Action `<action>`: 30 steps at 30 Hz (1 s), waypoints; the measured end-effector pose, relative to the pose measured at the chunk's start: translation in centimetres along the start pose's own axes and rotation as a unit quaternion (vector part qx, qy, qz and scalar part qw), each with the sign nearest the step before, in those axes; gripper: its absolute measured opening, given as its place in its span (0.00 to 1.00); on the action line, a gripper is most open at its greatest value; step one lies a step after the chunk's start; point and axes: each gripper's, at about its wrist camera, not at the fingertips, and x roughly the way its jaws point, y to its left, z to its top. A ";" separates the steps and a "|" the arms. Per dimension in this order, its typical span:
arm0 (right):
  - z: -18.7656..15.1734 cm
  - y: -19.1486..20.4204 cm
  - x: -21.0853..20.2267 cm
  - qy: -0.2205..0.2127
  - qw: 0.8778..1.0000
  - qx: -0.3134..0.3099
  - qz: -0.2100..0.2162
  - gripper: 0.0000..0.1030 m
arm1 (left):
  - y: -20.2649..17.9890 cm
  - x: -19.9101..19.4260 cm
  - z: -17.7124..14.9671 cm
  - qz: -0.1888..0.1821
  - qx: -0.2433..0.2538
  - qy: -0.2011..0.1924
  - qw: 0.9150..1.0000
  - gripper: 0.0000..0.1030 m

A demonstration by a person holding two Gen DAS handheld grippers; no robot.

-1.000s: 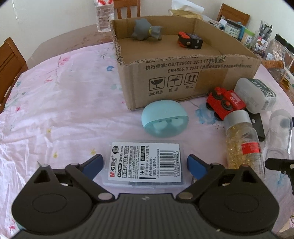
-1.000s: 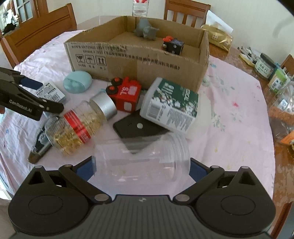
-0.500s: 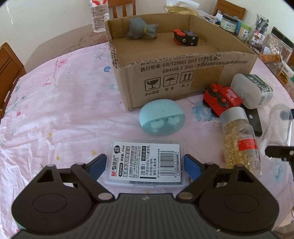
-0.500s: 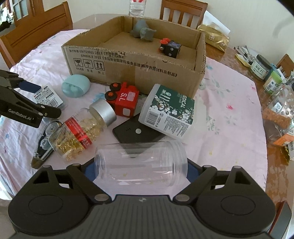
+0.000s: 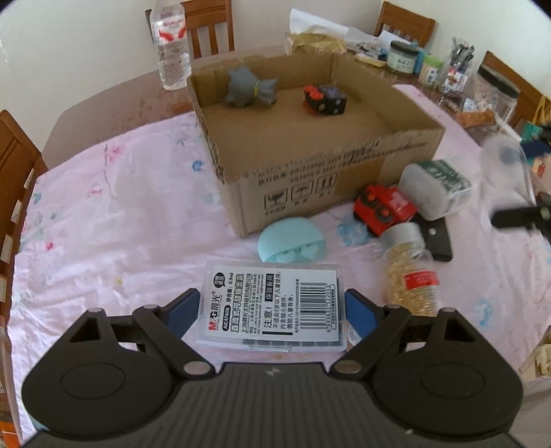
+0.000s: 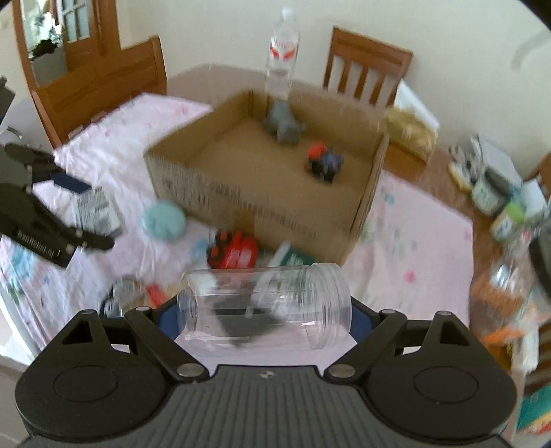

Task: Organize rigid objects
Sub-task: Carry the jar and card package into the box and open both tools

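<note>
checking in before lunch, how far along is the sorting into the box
Done: a grey toy and a black-and-red toy lie in the cardboard box. In hand: the left gripper holds a labelled plastic case, the right gripper a clear jar. Left on the table: teal case, red truck, capsule bottle, white tub.

a big table [image 5: 103, 213] with a pink flowery cloth [image 5: 113, 193] sits by pale walls [image 6: 213, 31]. brown wooden chairs [image 6: 368, 72] stand around it. daylight fills the room.

Both tongs closed and lifted: refill case [image 5: 272, 305], clear jar [image 6: 265, 305] (now airborne).
</note>
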 end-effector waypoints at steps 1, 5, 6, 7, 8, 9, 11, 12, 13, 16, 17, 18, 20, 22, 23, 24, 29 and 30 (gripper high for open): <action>0.7 -0.3 -0.1 -0.007 1.000 -0.003 0.002 0.91 | 0.0 -0.3 0.2 -0.001 0.000 -0.002 1.000 0.86; 3.6 -1.4 0.0 -0.033 0.999 -0.011 0.002 0.91 | 0.5 -1.9 0.9 0.002 -0.008 -0.014 1.000 0.86; 4.4 -1.6 0.1 -0.041 0.999 -0.013 0.003 0.91 | 0.7 -2.2 1.1 0.002 -0.011 -0.018 1.000 0.86; 5.1 -1.8 0.3 -0.048 0.999 -0.015 0.005 0.91 | 0.8 -2.6 1.3 0.004 -0.014 -0.023 1.000 0.86; 5.7 -2.1 0.5 -0.051 0.999 -0.017 0.006 0.91 | 0.9 -2.8 1.5 0.007 -0.017 -0.027 0.999 0.86; 6.4 -2.3 1.0 -0.055 0.998 -0.019 0.006 0.91 | 1.0 -3.0 1.7 0.010 -0.020 -0.029 0.999 0.86; 7.6 -2.8 2.2 -0.057 0.998 -0.021 0.007 0.91 | 1.2 -3.2 2.3 0.020 -0.027 -0.036 0.999 0.86; 8.1 -3.1 2.9 -0.056 0.998 -0.021 0.008 0.91 | 1.4 -3.4 2.5 0.024 -0.031 -0.041 0.998 0.86; 8.6 -3.3 3.7 -0.052 0.998 -0.019 0.010 0.90 | 1.5 -3.5 2.8 0.028 -0.034 -0.044 0.998 0.86; 9.5 -3.8 5.9 -0.044 0.999 -0.016 0.008 0.91 | 1.7 -3.9 3.6 0.039 -0.038 -0.058 0.997 0.86; 9.7 -3.9 6.6 -0.041 0.999 -0.013 0.007 0.92 | 1.9 -4.0 3.8 0.043 -0.040 -0.060 0.996 0.86; 9.8 -4.1 7.1 -0.036 0.999 -0.011 0.007 0.94 | 2.0 -4.1 4.1 0.046 -0.042 -0.063 0.996 0.86; 9.6 -4.0 7.6 -0.027 1.000 -0.007 0.011 1.00 | 2.3 -4.2 4.5 0.052 -0.045 -0.066 0.995 0.86; 9.2 -4.0 7.5 -0.026 0.999 -0.002 0.022 1.00 | 2.4 -4.2 4.9 0.057 -0.045 -0.069 0.995 0.86; 9.0 -3.9 7.3 -0.026 0.999 0.001 0.022 1.00 | 2.4 -4.2 5.1 0.058 -0.044 -0.070 0.995 0.86; 8.8 -3.9 7.1 -0.028 0.999 0.004 0.021 1.00 | 2.4 -4.1 5.3 0.059 -0.045 -0.071 0.995 0.86; 7.5 -3.9 5.4 -0.034 0.999 0.027 0.012 1.00 | 2.4 -3.8 6.8 0.055 -0.036 -0.076 0.995 0.86; 7.3 -3.8 5.1 -0.035 0.999 0.031 0.007 1.00 | 2.3 -3.7 7.2 0.053 -0.032 -0.077 0.995 0.86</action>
